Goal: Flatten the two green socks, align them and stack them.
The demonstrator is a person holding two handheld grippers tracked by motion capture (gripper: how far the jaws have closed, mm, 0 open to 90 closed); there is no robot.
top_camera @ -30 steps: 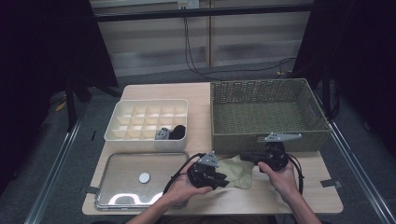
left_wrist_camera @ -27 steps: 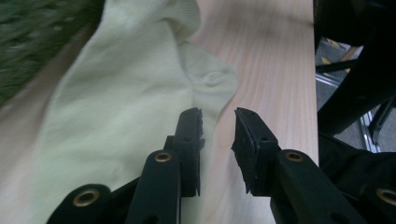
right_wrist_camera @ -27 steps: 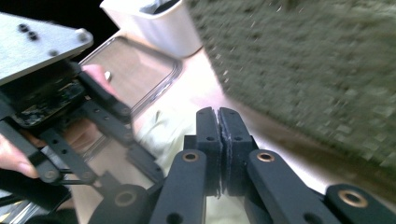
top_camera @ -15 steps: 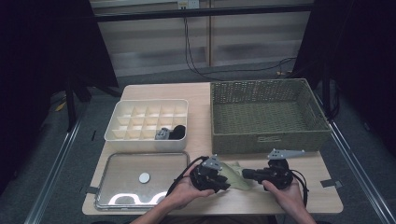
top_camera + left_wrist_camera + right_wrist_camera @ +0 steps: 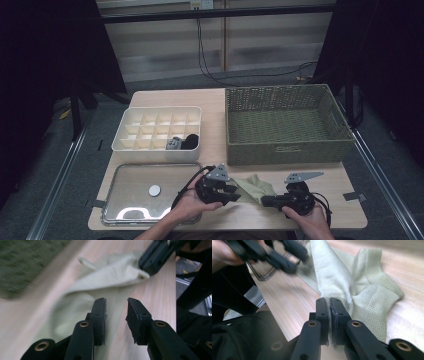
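High view: sock [image 5: 256,187] near the table's [image 5: 210,100] front edge, between both tongs; right tongs [image 5: 266,201] have drawn back toward that edge. Left view: left tongs [image 5: 116,315] parted, just opening, sock under them unpinched. Right view: right tongs [image 5: 329,312] clamp the sock's edge, probably stretching it flat.

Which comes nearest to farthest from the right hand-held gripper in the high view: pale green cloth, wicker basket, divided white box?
From the right hand-held gripper:
1. Pale green cloth, clamped at its tips, just to its left.
2. Wicker basket, behind it at the table's right.
3. Divided white box, far across at back left.
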